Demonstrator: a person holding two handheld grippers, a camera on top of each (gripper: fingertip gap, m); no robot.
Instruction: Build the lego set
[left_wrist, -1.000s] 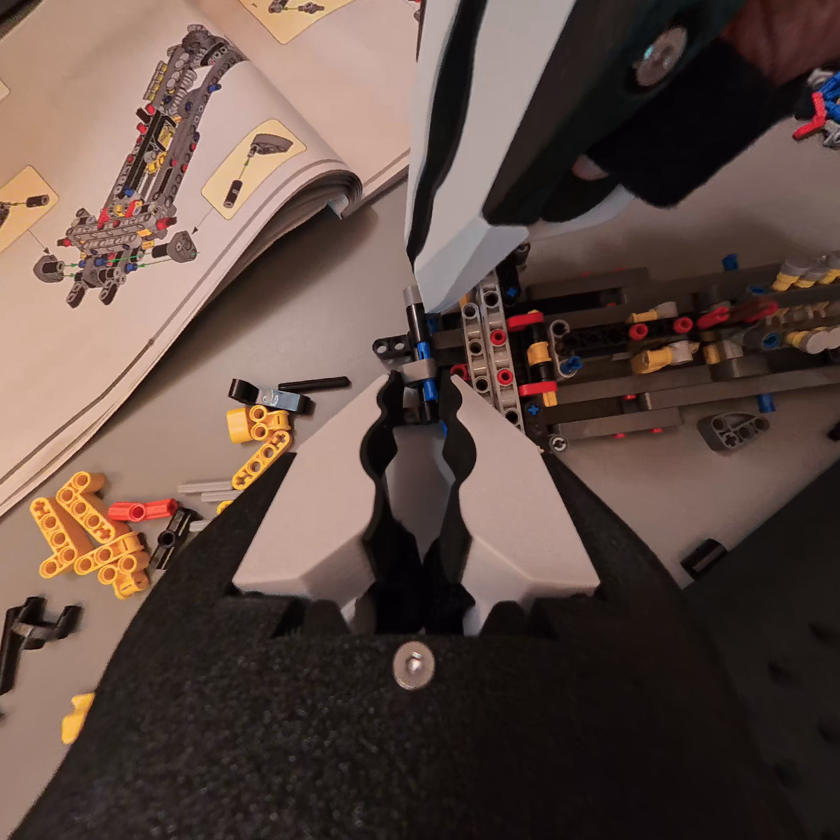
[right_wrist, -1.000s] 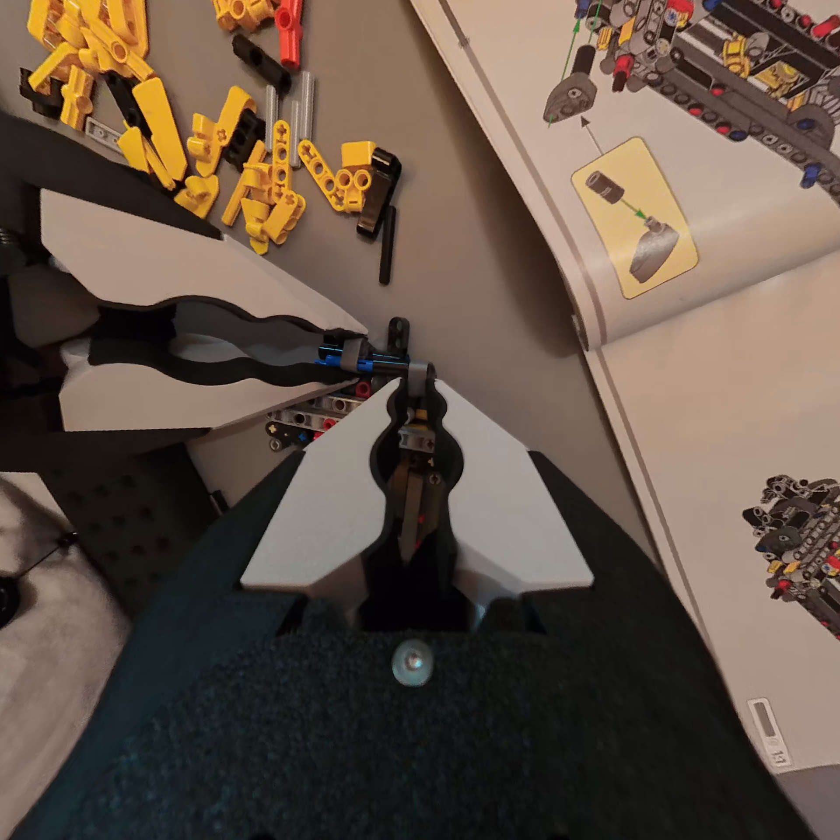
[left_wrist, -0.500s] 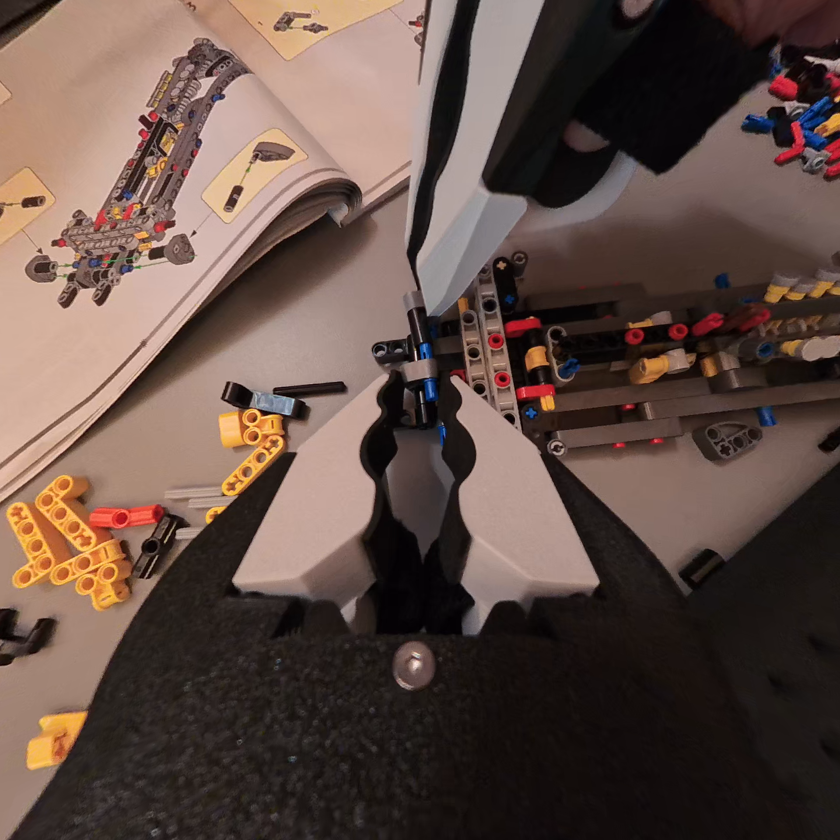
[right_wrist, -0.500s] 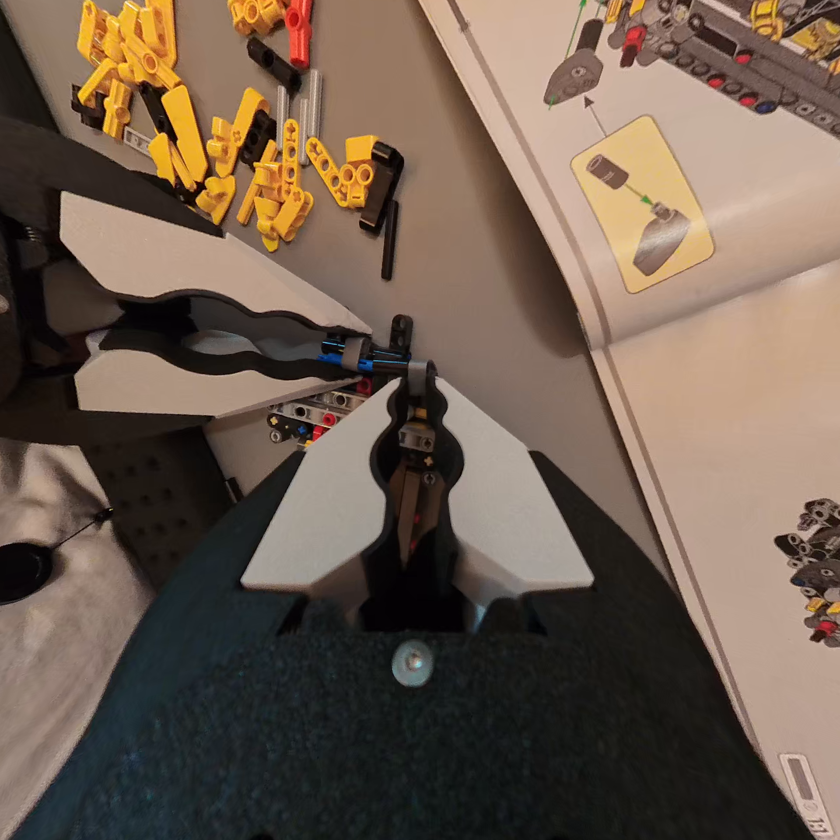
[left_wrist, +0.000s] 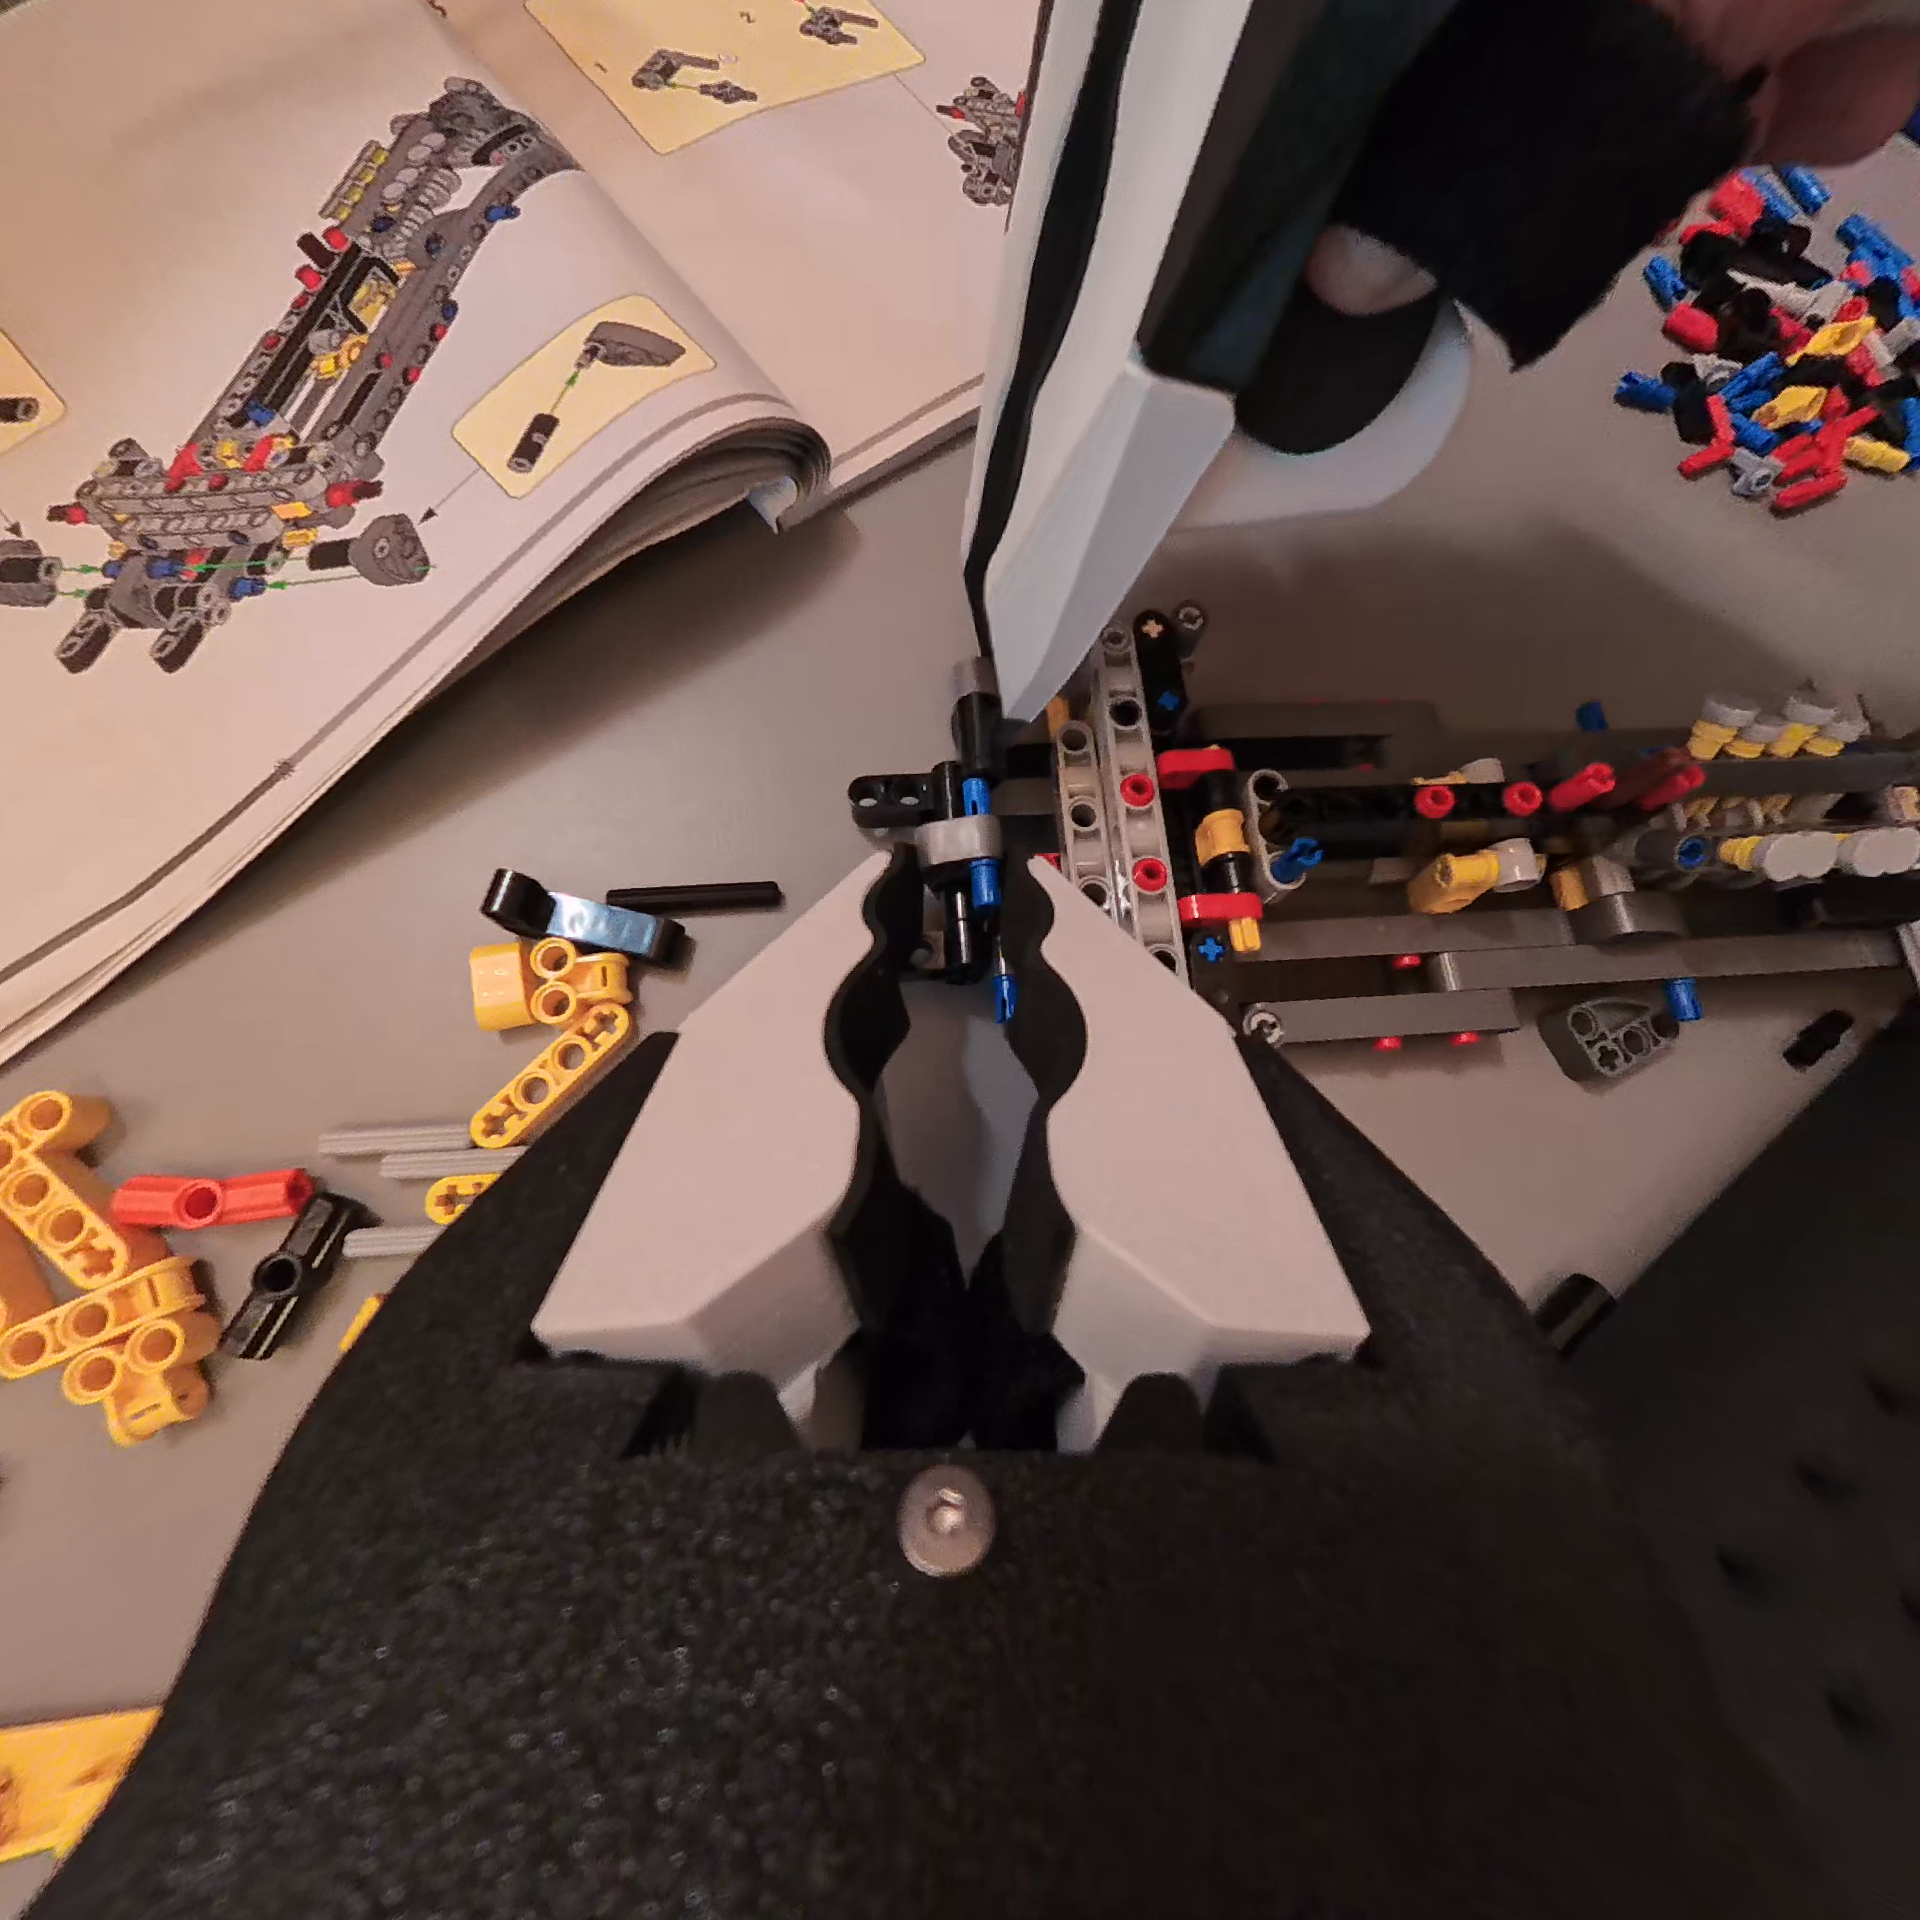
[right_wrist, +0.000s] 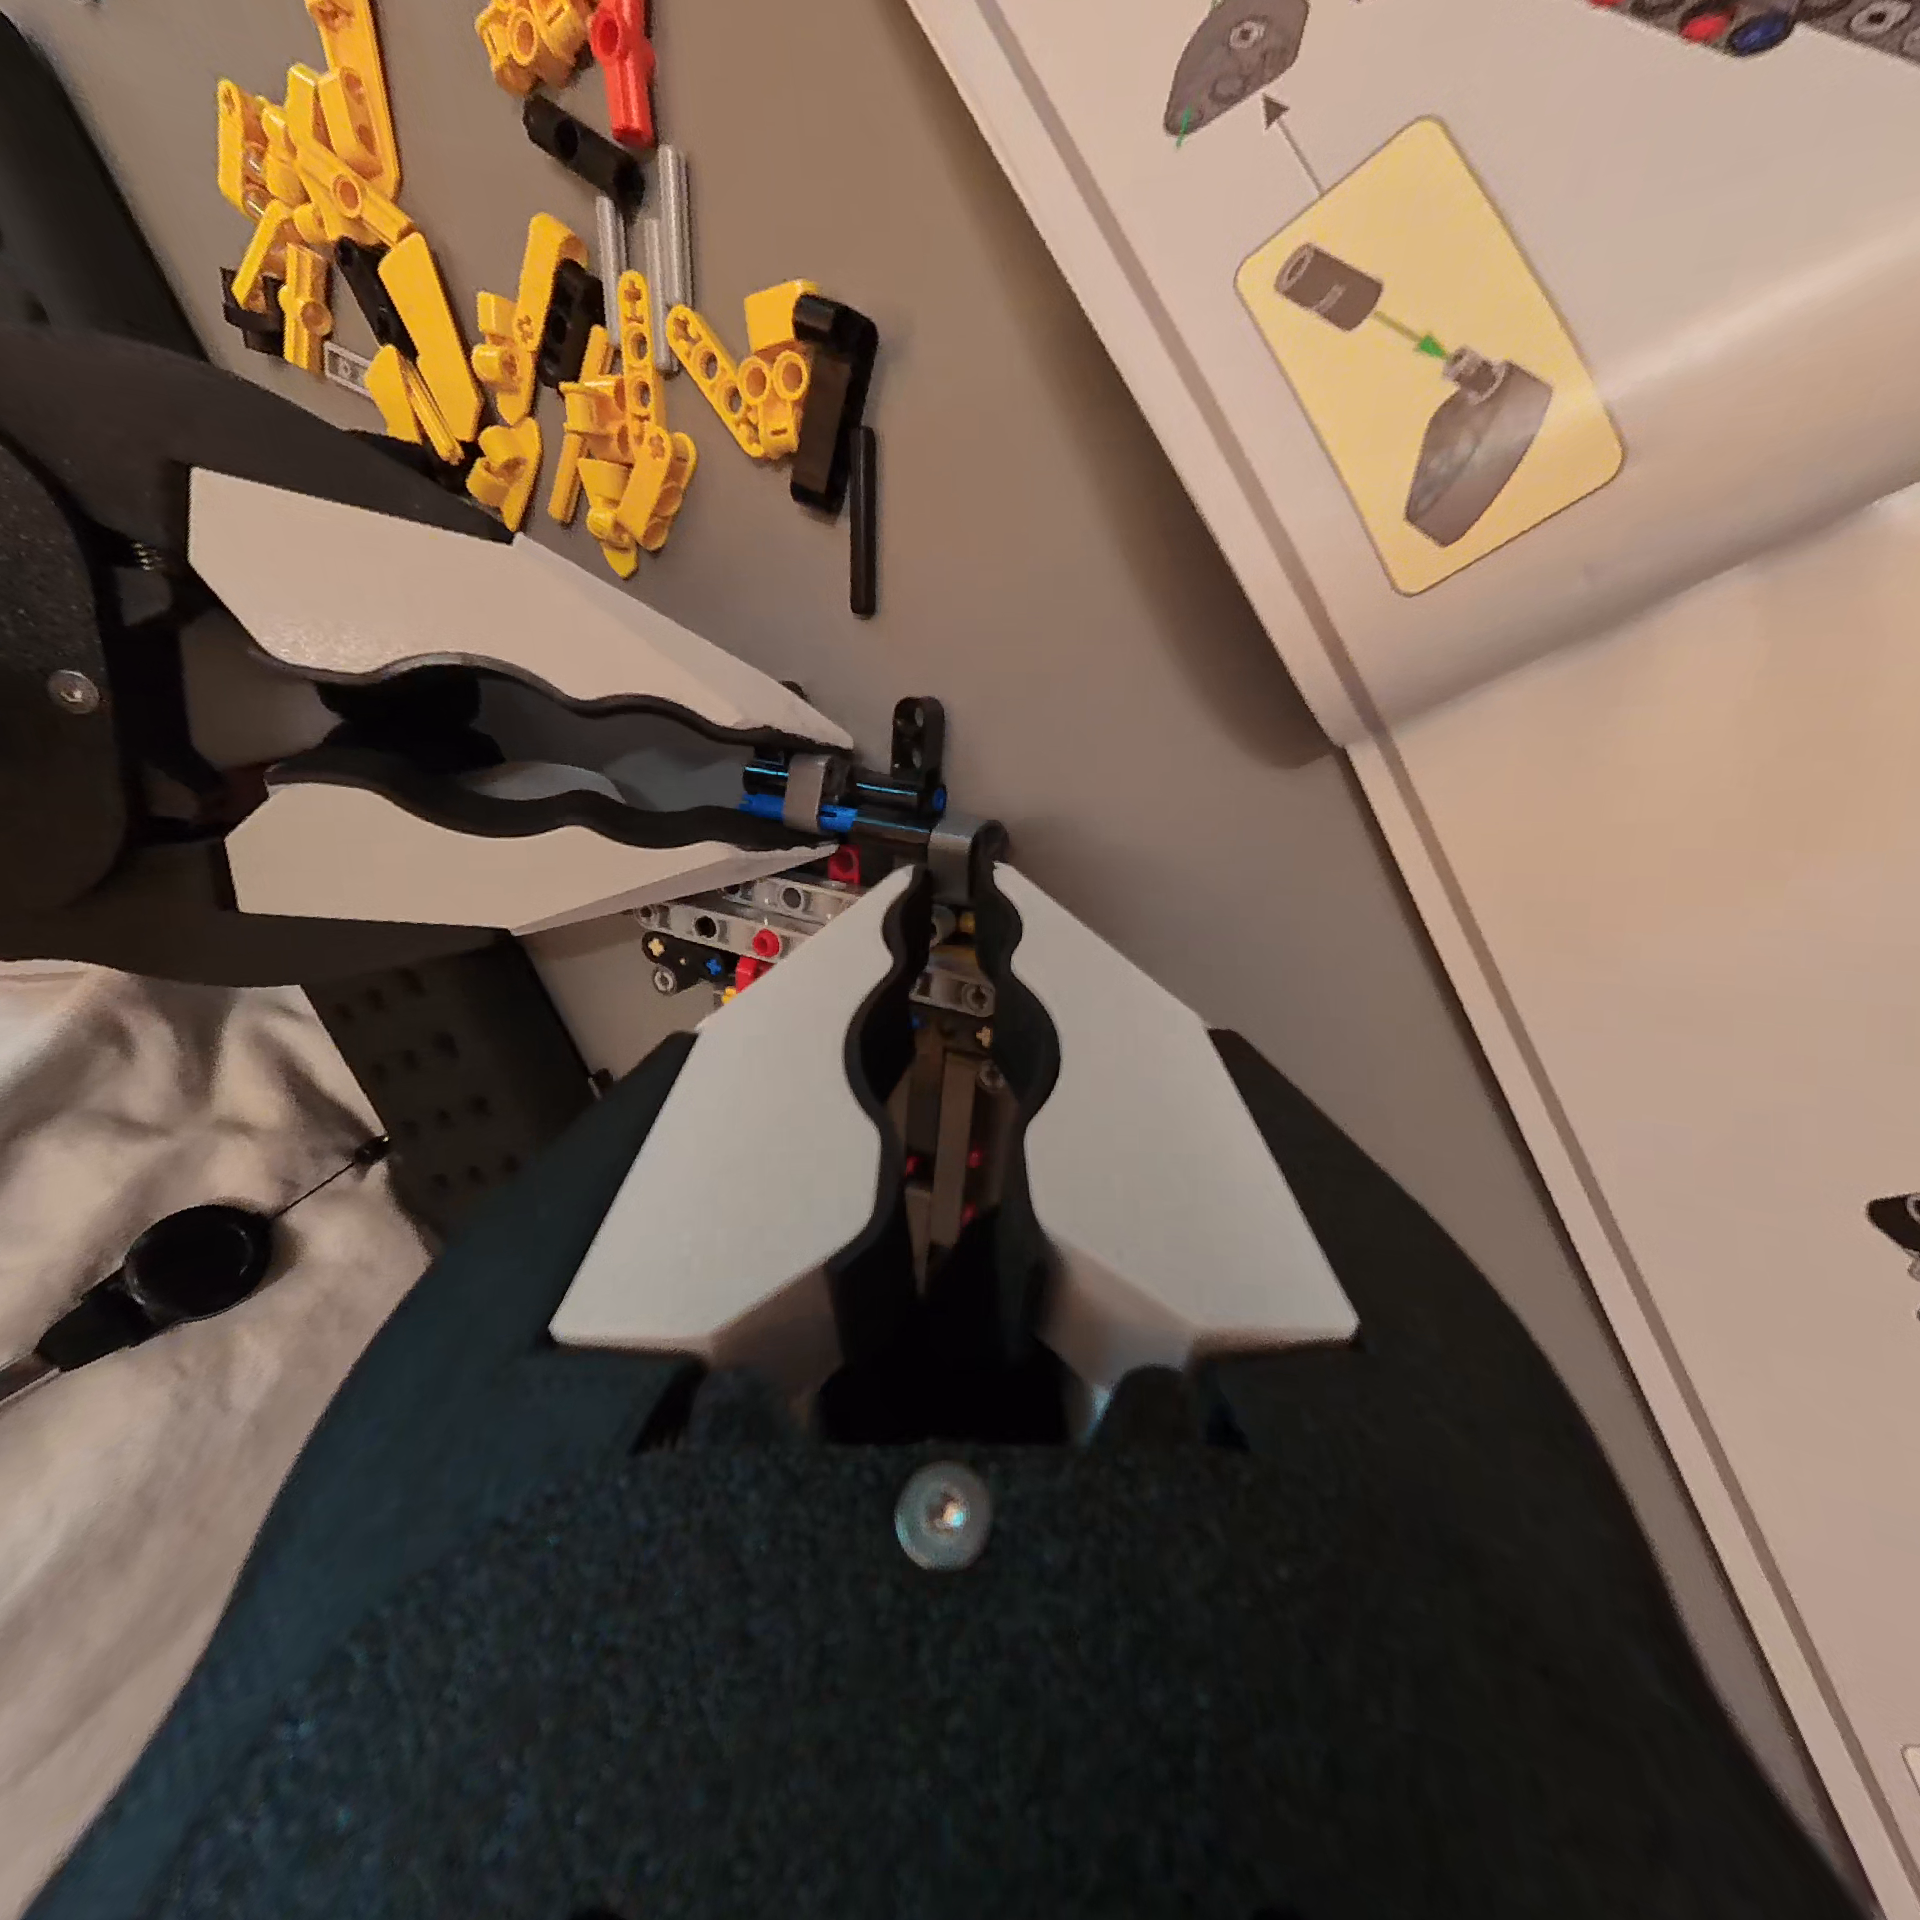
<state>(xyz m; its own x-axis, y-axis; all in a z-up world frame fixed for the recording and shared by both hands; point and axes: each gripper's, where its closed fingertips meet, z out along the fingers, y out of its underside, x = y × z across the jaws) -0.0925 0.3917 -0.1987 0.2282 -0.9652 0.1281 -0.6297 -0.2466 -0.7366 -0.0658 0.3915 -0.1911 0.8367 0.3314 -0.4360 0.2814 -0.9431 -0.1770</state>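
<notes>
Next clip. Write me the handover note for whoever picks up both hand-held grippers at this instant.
Left hand-held gripper: closed on the black-and-blue pin cluster at the chassis end.
Right hand-held gripper: pinching the grey connector on that same end.
Loose yellow beams lie on the table; the instruction booklet lies open.
Done: long chassis partly built.
Left: seat this end piece, then continue per the booklet.

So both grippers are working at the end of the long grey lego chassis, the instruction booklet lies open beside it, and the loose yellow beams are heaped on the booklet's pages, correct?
Not quite. The loose yellow beams lie on the bare grey table, off the instruction booklet; the left wrist view shows this. The rest holds: the left gripper and right gripper both work at the end of the chassis, with the booklet open beside it.
</notes>
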